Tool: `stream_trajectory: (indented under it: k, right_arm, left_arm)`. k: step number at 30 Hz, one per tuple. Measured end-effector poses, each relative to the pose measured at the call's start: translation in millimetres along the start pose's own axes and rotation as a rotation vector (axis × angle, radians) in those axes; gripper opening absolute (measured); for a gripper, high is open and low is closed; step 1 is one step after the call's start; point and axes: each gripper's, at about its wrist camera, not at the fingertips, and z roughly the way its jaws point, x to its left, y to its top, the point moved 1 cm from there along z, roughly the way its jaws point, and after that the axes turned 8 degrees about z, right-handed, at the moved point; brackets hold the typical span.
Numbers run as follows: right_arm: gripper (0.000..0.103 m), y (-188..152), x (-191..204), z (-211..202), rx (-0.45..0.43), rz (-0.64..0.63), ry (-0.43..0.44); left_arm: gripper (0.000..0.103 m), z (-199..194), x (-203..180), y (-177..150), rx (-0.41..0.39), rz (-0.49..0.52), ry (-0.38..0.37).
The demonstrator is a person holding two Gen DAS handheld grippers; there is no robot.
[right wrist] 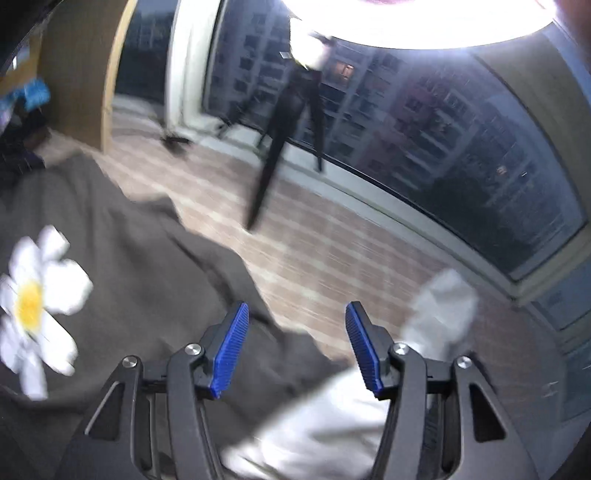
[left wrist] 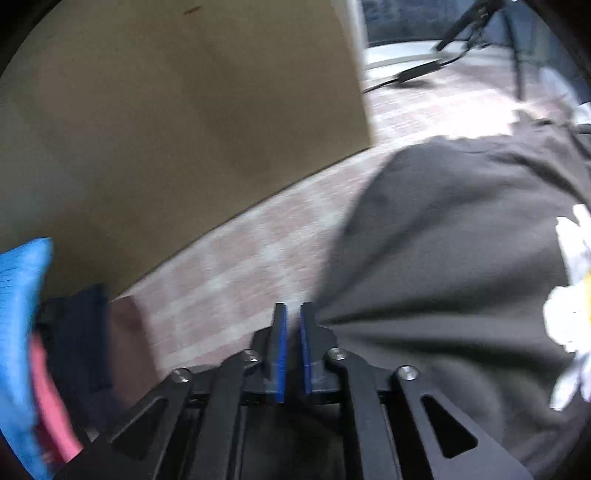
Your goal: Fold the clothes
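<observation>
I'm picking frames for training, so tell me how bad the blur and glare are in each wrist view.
Left wrist view: the floor and dark shirt are motion-smeared, while the left gripper stays sharp, with mild washout near the window. Right wrist view: the lamp overhead is blown out to white, the daisy print and white cloth are blurred, and the right gripper is crisp.

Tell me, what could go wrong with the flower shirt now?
The left gripper seems to pinch only the edge of the dark flower shirt, so it might slip free. The right gripper has its jaws open, holding nothing, so that side may sag. It could also grab the white cloth underneath.
</observation>
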Motion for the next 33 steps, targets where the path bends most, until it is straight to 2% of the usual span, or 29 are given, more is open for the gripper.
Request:
stream_trajectory:
  k: [1, 3, 5, 6, 9, 13, 15, 17, 18, 19, 20, 21, 22, 25, 27, 28, 29, 30, 31, 33]
  right_arm:
    - [0.054, 5, 4, 1, -0.006, 0.0, 0.019]
    - [0.054, 15, 17, 9, -0.012, -0.02, 0.068]
    - [0.054, 24, 31, 20, -0.008, -0.049, 0.124]
    - [0.054, 27, 37, 29, 0.01, -0.05, 0.149]
    - [0.054, 33, 61, 51, 0.03, -0.074, 0.166]
    - [0.054, 41, 87, 81, 0.042, -0.122, 0.19]
    - [0.054, 47, 96, 97, 0.054, -0.135, 0.209]
    - [0.054, 55, 102, 109, 0.08, -0.12, 0.263]
    - [0.054, 57, 105, 115, 0.097, -0.114, 0.291]
    - [0.049, 59, 110, 121, 0.114, -0.12, 0.313]
    - [0.023, 59, 114, 124, 0.121, -0.128, 0.329]
    - [0.011, 59, 117, 124, 0.122, -0.127, 0.354]
    - [0.007, 59, 120, 122, 0.115, -0.13, 0.37]
    - [0.006, 64, 129, 101, -0.004, -0.185, 0.278]
    - [0.008, 73, 126, 90, -0.092, -0.168, 0.178]
    - [0.014, 73, 123, 82, -0.09, -0.148, 0.183]
    - [0.018, 73, 120, 74, -0.089, -0.128, 0.189]
    - [0.018, 72, 118, 66, -0.087, -0.109, 0.194]
    - [0.018, 72, 115, 58, -0.085, -0.089, 0.199]
    - [0.026, 71, 110, 41, -0.082, -0.049, 0.209]
  left_arm:
    - [0.013, -7, 2, 4, -0.029, -0.012, -0.009]
    - [0.032, -22, 6, 11, -0.09, -0.038, -0.032]
    - [0.042, -32, 0, 26, -0.16, -0.033, -0.12]
    - [0.045, -32, -5, 34, -0.175, -0.015, -0.135]
    - [0.045, -19, -27, 56, -0.18, 0.063, -0.162]
    - [0.042, 9, -48, 75, -0.149, 0.101, -0.185]
    - [0.014, 14, -57, 75, -0.15, 0.117, -0.203]
    - [0.0, 14, -63, 73, -0.16, 0.137, -0.208]
    - [0.0, 14, -67, 71, -0.166, 0.147, -0.211]
    - [0.0, 14, -65, 68, -0.173, 0.143, -0.219]
    - [0.0, 13, -62, 66, -0.176, 0.128, -0.227]
    - [0.0, 13, -59, 64, -0.178, 0.113, -0.235]
    - [0.0, 11, -54, 60, -0.185, 0.096, -0.231]
    - [0.0, 6, -38, 54, -0.212, 0.051, -0.151]
    - [0.0, 15, -28, 57, -0.161, 0.002, -0.11]
    - [0.0, 18, -23, 57, -0.136, -0.034, -0.13]
    - [0.004, 9, -16, 53, -0.15, -0.06, -0.133]
    - [0.006, 0, -10, 49, -0.166, -0.085, -0.135]
    - [0.006, -19, -2, 41, -0.189, -0.105, -0.129]
    - [0.007, -62, 14, 18, -0.243, -0.136, -0.113]
